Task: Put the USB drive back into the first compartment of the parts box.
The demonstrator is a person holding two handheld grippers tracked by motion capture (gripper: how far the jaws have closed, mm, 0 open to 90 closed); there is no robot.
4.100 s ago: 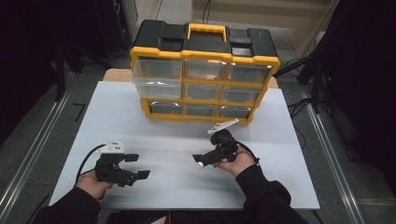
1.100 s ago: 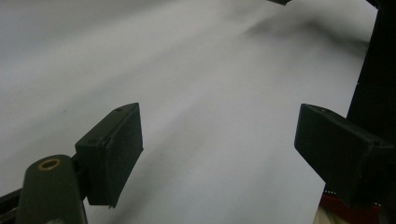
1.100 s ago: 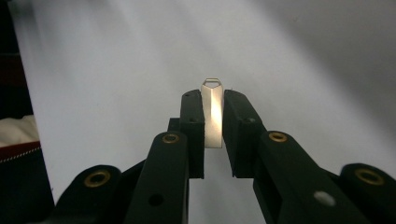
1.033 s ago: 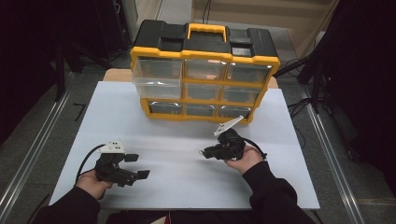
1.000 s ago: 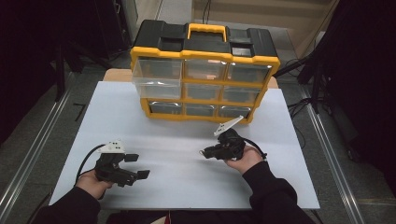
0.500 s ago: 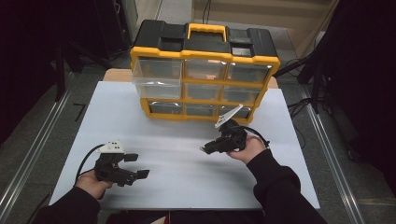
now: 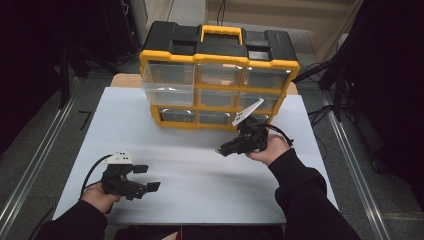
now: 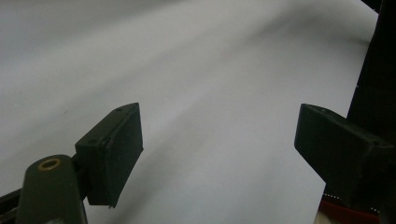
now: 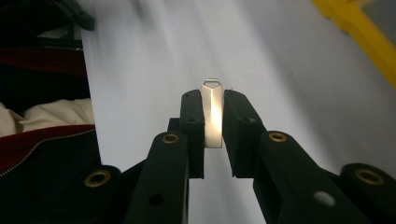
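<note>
Your right gripper (image 7: 225,149) is clamped on a small metal tab (image 9: 212,112), pinched upright between its pads, just in front of the drawer cabinet (image 7: 218,80) over the white table (image 7: 200,165). Your left gripper (image 7: 147,177) stands wide with nothing between its pads, well away from the cabinet, near the table's front edge.

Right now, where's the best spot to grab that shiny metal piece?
By its two flat faces, as the right gripper does now: it is thin and flat, so the pads sit flush. Come from the plain end, leaving the metal piece's looped tip free.
</note>
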